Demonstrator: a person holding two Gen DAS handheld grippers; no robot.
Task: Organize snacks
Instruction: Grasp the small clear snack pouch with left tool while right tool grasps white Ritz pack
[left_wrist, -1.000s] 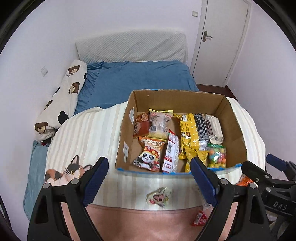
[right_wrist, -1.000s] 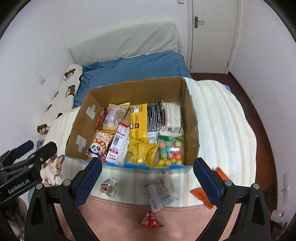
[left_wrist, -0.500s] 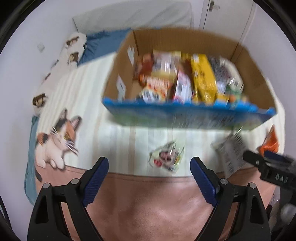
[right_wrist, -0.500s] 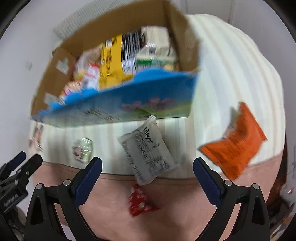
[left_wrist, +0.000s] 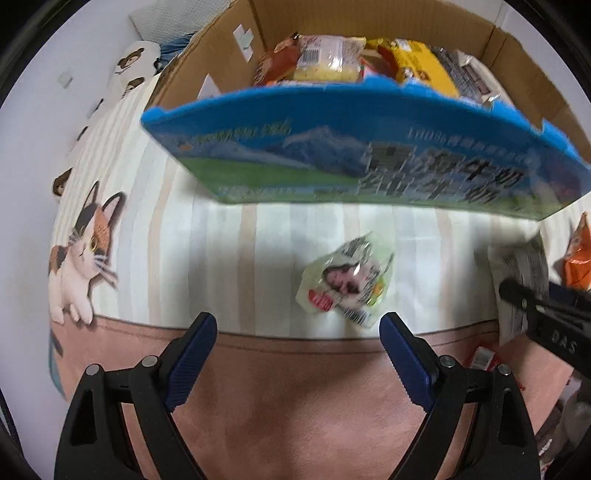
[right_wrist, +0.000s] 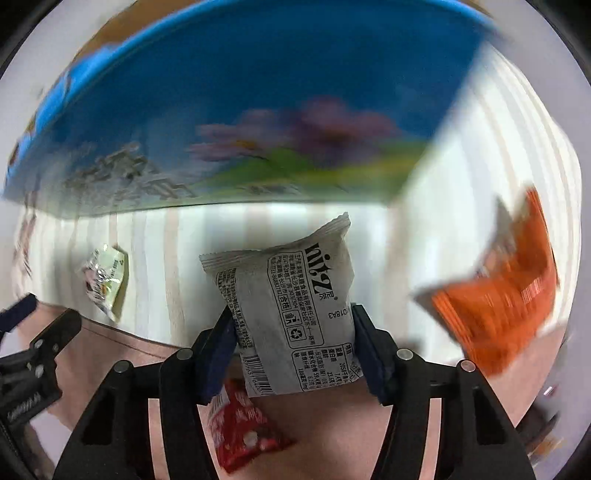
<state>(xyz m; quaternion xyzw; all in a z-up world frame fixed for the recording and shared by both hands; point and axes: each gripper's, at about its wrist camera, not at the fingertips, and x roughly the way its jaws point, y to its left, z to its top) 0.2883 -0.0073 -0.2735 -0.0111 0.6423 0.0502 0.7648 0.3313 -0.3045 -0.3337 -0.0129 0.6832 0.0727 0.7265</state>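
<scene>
My right gripper (right_wrist: 291, 332) has its jaws closed against both sides of a grey-white snack packet (right_wrist: 295, 314) with black print, lying on the striped cloth. My left gripper (left_wrist: 297, 334) is open and empty, just short of a small pale green snack packet (left_wrist: 347, 280), which also shows in the right wrist view (right_wrist: 105, 277). The cardboard box (left_wrist: 354, 155) with a blue printed front holds several snacks and stands right behind both packets. An orange packet (right_wrist: 509, 288) lies to the right. A red packet (right_wrist: 240, 421) lies under the right gripper.
The striped cream cloth (left_wrist: 177, 240) has a cat picture (left_wrist: 85, 247) at the left and a pink band (left_wrist: 295, 398) along the near edge. A bear-print pillow (left_wrist: 129, 66) lies at the far left. The right gripper (left_wrist: 546, 317) shows at the left view's right edge.
Both grippers dropped low and forward towards the cloth. The right jaws closed from wide open onto the grey-white packet. The left gripper stayed open and came up to the green packet.
</scene>
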